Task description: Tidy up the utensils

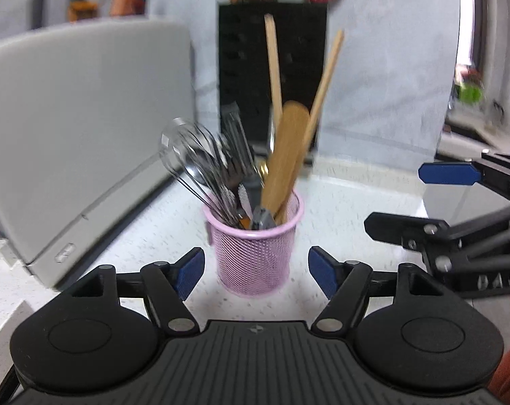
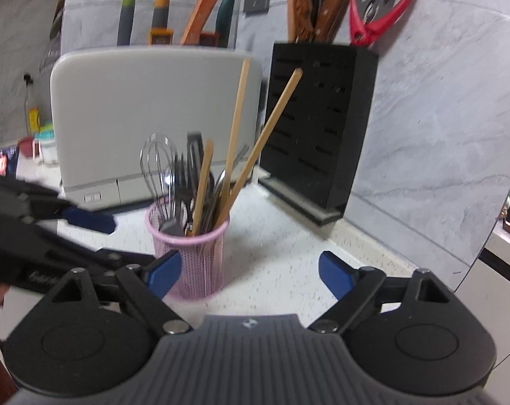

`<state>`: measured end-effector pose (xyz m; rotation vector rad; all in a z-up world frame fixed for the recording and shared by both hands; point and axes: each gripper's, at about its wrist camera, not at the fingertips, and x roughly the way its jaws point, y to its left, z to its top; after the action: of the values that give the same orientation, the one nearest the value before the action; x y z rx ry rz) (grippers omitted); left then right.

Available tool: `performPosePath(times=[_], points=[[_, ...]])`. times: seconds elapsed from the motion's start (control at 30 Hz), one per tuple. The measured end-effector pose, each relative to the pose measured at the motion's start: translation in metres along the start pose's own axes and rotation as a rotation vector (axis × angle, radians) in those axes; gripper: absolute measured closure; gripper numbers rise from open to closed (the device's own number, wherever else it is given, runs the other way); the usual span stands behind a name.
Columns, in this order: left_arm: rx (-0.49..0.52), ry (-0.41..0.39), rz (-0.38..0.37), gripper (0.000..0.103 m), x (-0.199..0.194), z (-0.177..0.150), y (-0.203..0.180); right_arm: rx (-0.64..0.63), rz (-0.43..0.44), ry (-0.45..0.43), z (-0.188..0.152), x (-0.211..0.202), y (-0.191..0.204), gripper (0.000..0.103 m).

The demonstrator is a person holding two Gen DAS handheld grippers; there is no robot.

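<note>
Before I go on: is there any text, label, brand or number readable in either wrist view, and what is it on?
"D A S": raised letters on the side of the right gripper, cut off by the picture's edge.
Raised lettering on the body of the left gripper: too blurred to read.
Small mark low on the front of the grey appliance: too small to read.
Nothing else legible in either view.

Home kitchen: knife block [image 2: 317, 125], countertop [image 2: 282, 236].

surface: speckled white counter [image 2: 288, 236] | on it: pink mesh cup [image 2: 194, 263], black knife block [image 2: 319, 128], grey appliance [image 2: 147, 114]
</note>
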<state>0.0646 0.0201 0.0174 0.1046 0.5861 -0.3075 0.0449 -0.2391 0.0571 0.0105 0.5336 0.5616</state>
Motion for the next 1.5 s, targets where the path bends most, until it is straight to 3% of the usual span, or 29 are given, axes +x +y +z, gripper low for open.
performPosePath(times=[0.13,0.27,0.43,0.63,1.17,1.3,1.5], points=[[-0.028,-0.114,0.044,0.020,-0.028,-0.009,-0.003,0.026,-0.010,-0.081,0.004,-0.016,0.002,0.008],[-0.053,-0.148,0.063,0.014,-0.040,-0.014,-0.002,0.040,-0.047,-0.153,0.004,-0.033,0.007,0.006],[-0.006,-0.163,0.132,0.003,-0.052,-0.023,-0.011,0.077,-0.057,-0.179,-0.001,-0.050,0.014,0.003],[0.005,-0.159,0.165,0.000,-0.055,-0.036,-0.017,0.104,-0.116,-0.141,-0.017,-0.057,0.026,0.003],[0.022,-0.044,0.165,0.000,-0.039,-0.052,-0.017,0.264,-0.105,0.046,-0.049,-0.042,0.015,0.003],[0.009,-0.016,0.171,0.000,-0.036,-0.053,-0.014,0.308,-0.100,0.056,-0.051,-0.042,0.008,0.003],[-0.001,-0.011,0.162,0.000,-0.036,-0.053,-0.013,0.256,-0.101,0.050,-0.049,-0.042,0.015,0.003]])
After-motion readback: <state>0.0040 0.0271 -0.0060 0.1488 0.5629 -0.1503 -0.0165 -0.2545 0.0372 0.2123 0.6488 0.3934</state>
